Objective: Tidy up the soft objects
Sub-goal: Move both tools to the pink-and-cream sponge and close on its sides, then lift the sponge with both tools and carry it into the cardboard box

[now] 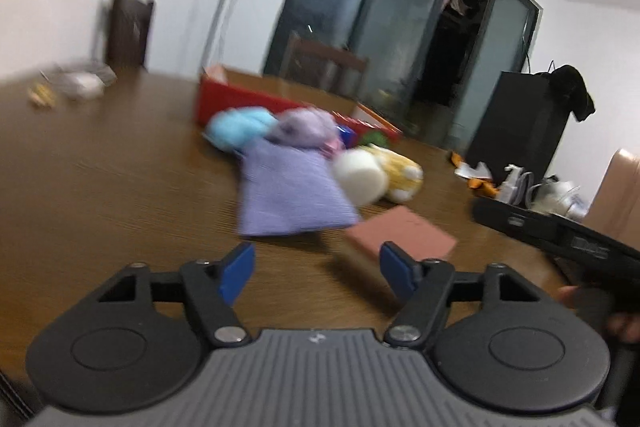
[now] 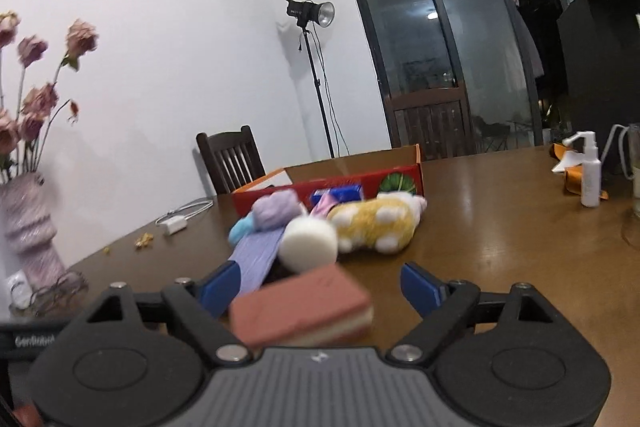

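Soft toys piled on the wooden table (image 2: 500, 227), both grippers released above it.

Left gripper (image 1: 318, 269) jaws apart, nothing between them; right gripper (image 2: 320, 289) jaws apart with the pink sponge block (image 2: 302, 309) lying between, pads not pressing it; white foam ball (image 2: 308, 243), lilac cloth (image 1: 288, 193), yellow spotted plush (image 2: 376, 223), purple plush (image 2: 278, 209) and blue plush (image 1: 240, 127) clustered just beyond the block, near side of the red box (image 2: 396, 179); left view blurred.
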The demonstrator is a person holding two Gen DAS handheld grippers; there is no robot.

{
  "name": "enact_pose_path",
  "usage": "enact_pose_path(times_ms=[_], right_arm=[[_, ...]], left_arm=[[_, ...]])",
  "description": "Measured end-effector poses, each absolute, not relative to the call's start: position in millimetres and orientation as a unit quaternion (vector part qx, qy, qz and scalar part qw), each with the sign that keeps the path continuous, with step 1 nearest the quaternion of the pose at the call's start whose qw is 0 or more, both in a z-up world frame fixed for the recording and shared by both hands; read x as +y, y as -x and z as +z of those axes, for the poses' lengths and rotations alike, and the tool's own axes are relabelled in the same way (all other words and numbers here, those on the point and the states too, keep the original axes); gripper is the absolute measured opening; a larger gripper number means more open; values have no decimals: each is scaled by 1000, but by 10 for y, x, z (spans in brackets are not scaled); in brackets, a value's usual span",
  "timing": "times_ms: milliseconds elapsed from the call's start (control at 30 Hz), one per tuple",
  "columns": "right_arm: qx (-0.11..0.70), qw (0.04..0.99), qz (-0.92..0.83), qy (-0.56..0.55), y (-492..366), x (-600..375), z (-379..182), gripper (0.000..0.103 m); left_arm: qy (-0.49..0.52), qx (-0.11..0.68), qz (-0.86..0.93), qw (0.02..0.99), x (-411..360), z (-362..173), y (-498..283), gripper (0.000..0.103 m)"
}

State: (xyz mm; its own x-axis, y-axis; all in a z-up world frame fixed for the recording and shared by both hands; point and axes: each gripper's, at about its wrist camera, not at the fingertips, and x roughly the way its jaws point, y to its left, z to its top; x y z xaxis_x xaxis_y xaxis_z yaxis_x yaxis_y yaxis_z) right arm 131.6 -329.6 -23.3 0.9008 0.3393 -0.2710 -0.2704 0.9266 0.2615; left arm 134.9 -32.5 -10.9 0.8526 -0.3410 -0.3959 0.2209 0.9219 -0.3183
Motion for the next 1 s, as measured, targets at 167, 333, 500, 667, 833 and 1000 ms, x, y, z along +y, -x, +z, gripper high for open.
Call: enact_pose_path(times_ms=[167,333,500,667,833,1000], right_arm=[[225,950,175,-128,-1959,-3314,-272,61],[274,930,192,-150,-1916,-3253,-454,34],[255,931,200,-169,-1376,-3203,-541,36],[254,934,187,-169,-1304,-3137,-546,46],[262,919,204,-213,-1367,-3248,-603,36],[239,938,194,-158,-1322,-3103,-335,36]], left_arm=[[156,263,-166,938,-679,-169,-1715,48],[160,258,-180,936,-593,-248,-1654,36],[166,245,-184,937,-401,-262,-1435,38],[162,244,-186,938,-396,-250,-1459,39],[223,268,-207,914,-329,-293,-1570,34],[220,232,-203,926,-353,-78,-1560,34]])
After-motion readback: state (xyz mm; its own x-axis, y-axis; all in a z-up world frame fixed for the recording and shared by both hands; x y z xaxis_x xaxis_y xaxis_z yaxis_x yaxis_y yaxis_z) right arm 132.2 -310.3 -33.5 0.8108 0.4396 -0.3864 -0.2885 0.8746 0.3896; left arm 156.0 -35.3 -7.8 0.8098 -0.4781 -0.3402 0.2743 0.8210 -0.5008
